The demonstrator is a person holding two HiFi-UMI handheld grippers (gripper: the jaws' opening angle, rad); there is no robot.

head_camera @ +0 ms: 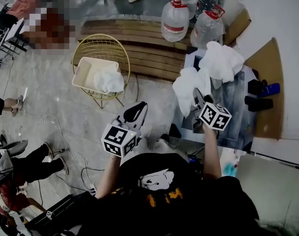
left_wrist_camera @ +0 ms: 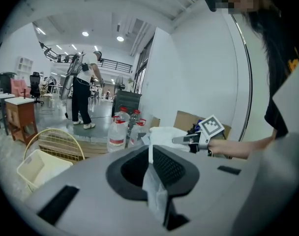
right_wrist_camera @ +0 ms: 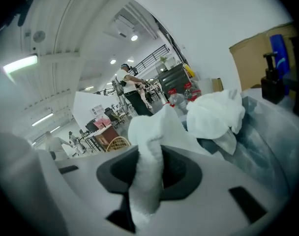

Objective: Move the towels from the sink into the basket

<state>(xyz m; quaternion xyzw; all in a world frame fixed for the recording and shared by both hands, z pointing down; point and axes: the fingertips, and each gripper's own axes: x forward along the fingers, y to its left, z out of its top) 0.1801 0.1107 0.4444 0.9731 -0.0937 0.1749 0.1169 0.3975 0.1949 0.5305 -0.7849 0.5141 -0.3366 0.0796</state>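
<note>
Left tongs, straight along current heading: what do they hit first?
Probably the brown slatted wooden bench, short of the clear water jugs. The white towel in the right tongs hangs right of that line. Depth unclear.

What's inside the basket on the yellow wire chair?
One white towel lies crumpled in the basket, against one side. The rest of the bottom is bare. Whatever is under the towel is hidden.

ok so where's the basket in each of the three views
Head view: the basket is upper left of centre, on the gold wire chair, with a white towel in it.
Left gripper view: lower left, in front of the chair's back.
Right gripper view: the basket cannot be made out; only the chair shows, small, left of centre.
Shared landmark: the wire chair.
</note>
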